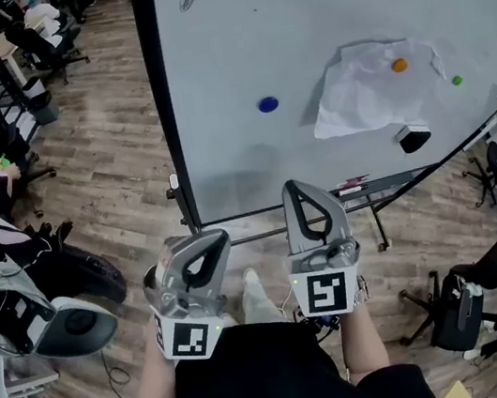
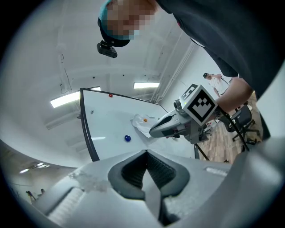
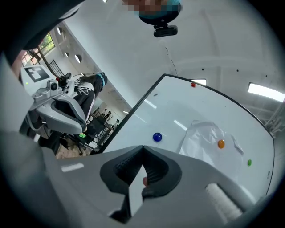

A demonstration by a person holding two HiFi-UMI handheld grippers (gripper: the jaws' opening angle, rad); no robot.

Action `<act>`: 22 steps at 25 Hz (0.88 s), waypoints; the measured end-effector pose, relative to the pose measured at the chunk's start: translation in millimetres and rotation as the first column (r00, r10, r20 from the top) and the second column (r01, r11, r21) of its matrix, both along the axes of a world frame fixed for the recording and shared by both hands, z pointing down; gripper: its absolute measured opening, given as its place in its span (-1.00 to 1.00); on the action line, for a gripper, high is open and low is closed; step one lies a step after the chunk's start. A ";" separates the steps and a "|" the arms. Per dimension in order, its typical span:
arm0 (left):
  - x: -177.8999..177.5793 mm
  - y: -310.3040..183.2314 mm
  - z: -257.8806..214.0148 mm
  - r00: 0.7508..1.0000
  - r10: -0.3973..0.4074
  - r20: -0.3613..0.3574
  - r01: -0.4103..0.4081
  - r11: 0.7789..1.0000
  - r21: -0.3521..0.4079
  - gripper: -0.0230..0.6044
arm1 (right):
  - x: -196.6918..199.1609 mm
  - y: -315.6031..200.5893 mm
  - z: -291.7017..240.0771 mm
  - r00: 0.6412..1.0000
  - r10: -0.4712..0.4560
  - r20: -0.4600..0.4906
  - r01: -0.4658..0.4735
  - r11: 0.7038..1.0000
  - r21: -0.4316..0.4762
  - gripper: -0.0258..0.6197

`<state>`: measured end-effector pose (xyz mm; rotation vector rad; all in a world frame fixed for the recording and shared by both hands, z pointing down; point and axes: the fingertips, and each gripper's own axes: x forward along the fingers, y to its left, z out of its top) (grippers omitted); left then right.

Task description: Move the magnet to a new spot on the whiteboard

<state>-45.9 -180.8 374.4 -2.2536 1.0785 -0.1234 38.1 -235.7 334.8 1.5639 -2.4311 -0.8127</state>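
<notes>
The whiteboard [image 1: 312,20] fills the upper middle and right of the head view. The blue magnet [image 1: 267,104] sits alone on the whiteboard's bare surface, left of centre. To its right, a crumpled sheet of paper [image 1: 359,97] is pinned by an orange magnet [image 1: 399,66]. A small green magnet [image 1: 456,80] lies farther right, and a dark eraser [image 1: 414,137] sits just below the paper. Both grippers are low in the frame, well apart from the board and pointing toward it. The left gripper [image 1: 206,241] has its jaws pressed together with nothing between them. The right gripper [image 1: 300,186], just beside it, is likewise closed and empty, its tip reaching nearer the board's lower edge. Office chairs [image 1: 466,298] stand on the wooden floor [image 1: 119,168] at lower right.
</notes>
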 end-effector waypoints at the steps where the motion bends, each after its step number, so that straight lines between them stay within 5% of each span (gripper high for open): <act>1: -1.7 2.4 2.7 1.000 -0.002 -0.005 0.002 1.000 -0.009 -0.92 | -1.9 3.7 4.7 1.000 -0.003 0.007 0.003 1.000 -0.012 -0.91; 10: -9.1 22.9 16.9 0.998 0.010 -0.068 -0.015 0.997 -0.073 -0.92 | -14.9 35.6 47.4 1.000 -0.003 -0.011 0.001 0.991 -0.135 -0.91; 22: -13.6 36.9 37.0 0.995 -0.007 -0.100 -0.006 0.991 -0.137 -0.92 | -27.1 74.2 68.4 0.997 -0.070 0.041 0.075 0.989 -0.124 -0.92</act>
